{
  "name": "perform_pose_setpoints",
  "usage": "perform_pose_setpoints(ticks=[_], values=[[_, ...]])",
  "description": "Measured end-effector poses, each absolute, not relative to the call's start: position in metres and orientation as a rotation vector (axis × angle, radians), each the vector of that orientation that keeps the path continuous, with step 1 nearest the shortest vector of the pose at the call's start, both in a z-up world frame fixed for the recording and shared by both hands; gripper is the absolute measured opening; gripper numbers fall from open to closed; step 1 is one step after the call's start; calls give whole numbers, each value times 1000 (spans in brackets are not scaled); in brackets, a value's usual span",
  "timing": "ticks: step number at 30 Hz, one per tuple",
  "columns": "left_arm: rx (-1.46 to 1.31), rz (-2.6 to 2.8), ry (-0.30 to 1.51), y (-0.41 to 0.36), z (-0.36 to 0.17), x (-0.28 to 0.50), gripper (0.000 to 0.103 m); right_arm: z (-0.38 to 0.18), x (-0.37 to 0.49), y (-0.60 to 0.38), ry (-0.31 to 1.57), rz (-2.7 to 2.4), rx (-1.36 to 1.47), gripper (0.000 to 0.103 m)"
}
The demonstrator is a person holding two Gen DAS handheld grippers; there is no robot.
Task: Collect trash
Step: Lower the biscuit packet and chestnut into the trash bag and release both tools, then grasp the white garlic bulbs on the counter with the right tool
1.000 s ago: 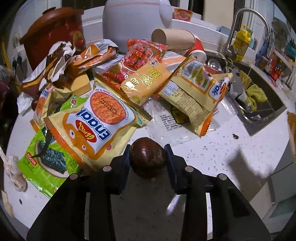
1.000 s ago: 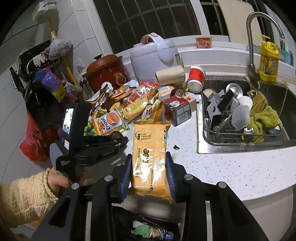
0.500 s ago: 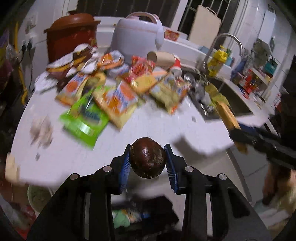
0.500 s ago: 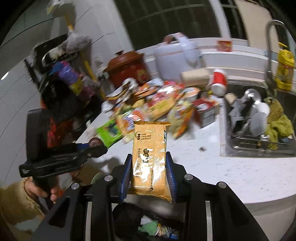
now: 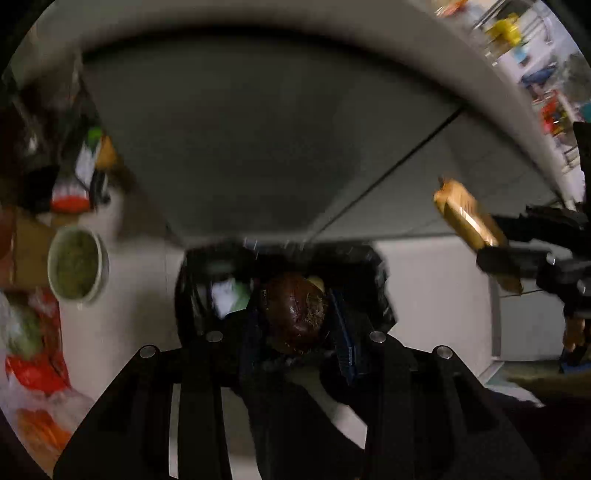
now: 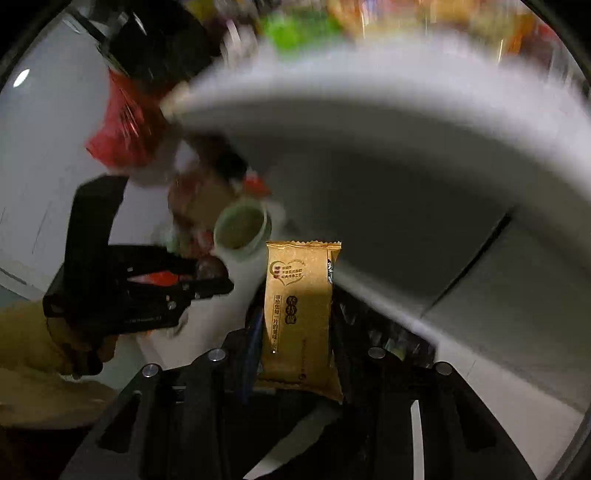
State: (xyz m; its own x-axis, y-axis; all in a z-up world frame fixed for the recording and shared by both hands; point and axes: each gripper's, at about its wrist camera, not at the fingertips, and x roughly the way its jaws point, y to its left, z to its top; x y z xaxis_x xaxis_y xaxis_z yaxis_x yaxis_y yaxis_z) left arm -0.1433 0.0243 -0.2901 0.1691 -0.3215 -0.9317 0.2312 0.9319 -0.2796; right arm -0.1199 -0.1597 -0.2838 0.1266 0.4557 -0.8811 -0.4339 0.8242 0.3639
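Below the white counter edge (image 5: pixel 258 22), the left gripper (image 5: pixel 297 325) clamps a dark brown, rough-skinned round fruit (image 5: pixel 295 317) directly over the black-lined bin (image 5: pixel 369 266). Right of the bin, the right gripper (image 6: pixel 299 339) grips a golden snack packet (image 6: pixel 299 314) printed with dark characters. A green-filled cup (image 5: pixel 77 266) sits left of the bin, blurred.

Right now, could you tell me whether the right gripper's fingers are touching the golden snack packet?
Touching. The right wrist view shows the golden snack packet upright between the right gripper fingers, both pressed against its lower sides with no gap.
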Motion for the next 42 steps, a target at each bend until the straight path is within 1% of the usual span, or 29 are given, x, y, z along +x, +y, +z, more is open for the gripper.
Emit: perform_pose_setpoints(ticks=[5, 6, 7, 8, 9, 10, 12, 15, 17, 19, 23, 26, 28, 30, 31, 32, 33, 36, 37, 38, 41, 42], values=[[-112, -341, 1483, 30, -377, -141, 35, -384, -123, -148, 1460, 588, -14, 35], [-121, -323, 1514, 33, -393, -138, 41, -409, -122, -147, 1500, 560, -9, 36], [-129, -310, 1538, 35, -407, -137, 46, -424, -120, -147, 1515, 531, -15, 40], [-122, -284, 1560, 36, -422, -134, 60, -440, -118, -147, 1529, 490, -24, 57], [-112, -264, 1573, 38, -434, -131, 70, -450, -116, -148, 1534, 462, -25, 66], [-108, -254, 1581, 38, -444, -129, 71, -459, -113, -150, 1536, 436, -26, 72], [-92, -230, 1624, 40, -465, -125, 77, -481, -108, -154, 1571, 400, -21, 72], [-68, -178, 1703, 45, -493, -124, 78, -501, -106, -160, 1607, 355, -49, 73], [-71, -163, 1711, 53, -496, -125, 78, -502, -106, -168, 1617, 333, -41, 73], [-78, -161, 1698, 58, -490, -129, 78, -494, -106, -173, 1608, 326, -37, 73], [-81, -166, 1641, 63, -460, -129, 78, -470, -103, -179, 1566, 322, -7, 74], [-86, -174, 1598, 62, -427, -128, 78, -435, -101, -182, 1513, 330, 23, 76], [-98, -182, 1561, 59, -401, -127, 78, -405, -98, -180, 1468, 344, 29, 76], [-118, -205, 1494, 57, -363, -127, 78, -368, -99, -179, 1407, 377, 35, 77], [-129, -222, 1460, 56, -345, -127, 78, -348, -99, -178, 1373, 395, 40, 80], [-138, -245, 1412, 55, -320, -127, 83, -333, -99, -178, 1345, 407, 42, 82], [-141, -257, 1379, 53, -304, -127, 88, -304, -99, -176, 1284, 434, 43, 84], [-142, -292, 1278, 51, -256, -125, 88, -248, -93, -171, 1168, 476, 29, 90], [-141, -292, 1256, 51, -244, -124, 88, -229, -90, -169, 1130, 490, 27, 95], [-146, -293, 1220, 53, -229, -122, 88, -212, -87, -167, 1092, 496, 25, 98], [-177, -283, 1130, 57, -196, -116, 88, -157, -66, -160, 944, 530, 39, 97], [-190, -277, 1097, 59, -186, -113, 88, -147, -59, -158, 914, 524, 37, 98]])
